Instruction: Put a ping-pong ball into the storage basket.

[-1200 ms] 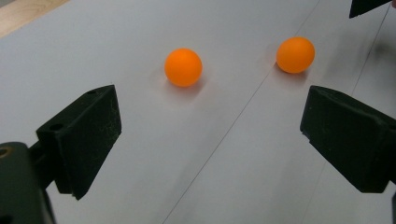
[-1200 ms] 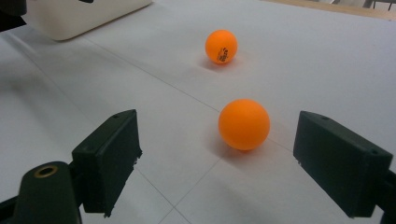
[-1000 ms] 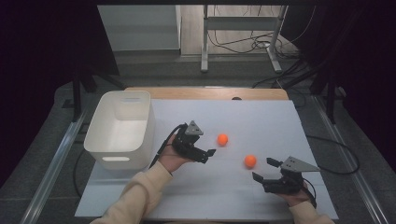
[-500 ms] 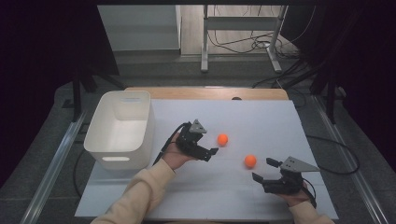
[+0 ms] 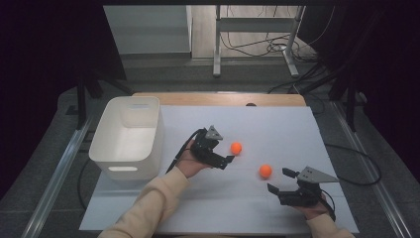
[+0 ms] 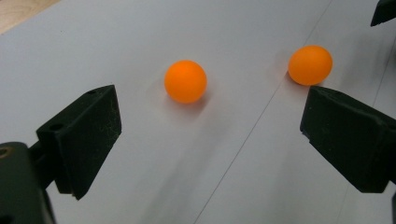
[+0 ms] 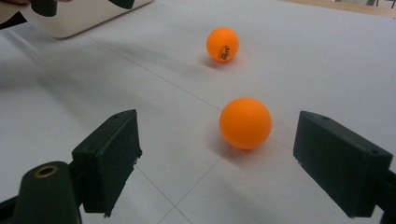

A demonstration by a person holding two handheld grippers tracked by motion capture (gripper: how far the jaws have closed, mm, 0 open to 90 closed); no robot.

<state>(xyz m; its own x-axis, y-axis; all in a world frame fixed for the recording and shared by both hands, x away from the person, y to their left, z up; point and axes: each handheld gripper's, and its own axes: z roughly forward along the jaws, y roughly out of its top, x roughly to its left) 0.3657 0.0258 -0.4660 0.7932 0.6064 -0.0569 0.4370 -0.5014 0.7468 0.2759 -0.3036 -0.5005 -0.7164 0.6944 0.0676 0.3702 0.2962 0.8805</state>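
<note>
Nearest the table's (image 5: 233, 208) near edge, toward its right corner, the right gripper (image 5: 283, 181) hovers low with its fingers (image 7: 109, 154) spread wide and holding nothing. Just beyond them lies the nearer orange ball (image 5: 265, 171) (plain, no print showing), lined up between the fingers in the right gripper view. Farther in, near the table's middle, the left gripper (image 5: 229, 158) also has its fingers (image 6: 84, 135) spread and empty, with the farther orange ball (image 5: 236, 148) just ahead. The white bin (image 5: 128, 139) stands empty at the left edge. This looks like the approach before picking; each gripper likely needs to advance until its ball sits between the fingers, then close gently so the ball does not roll away.
</note>
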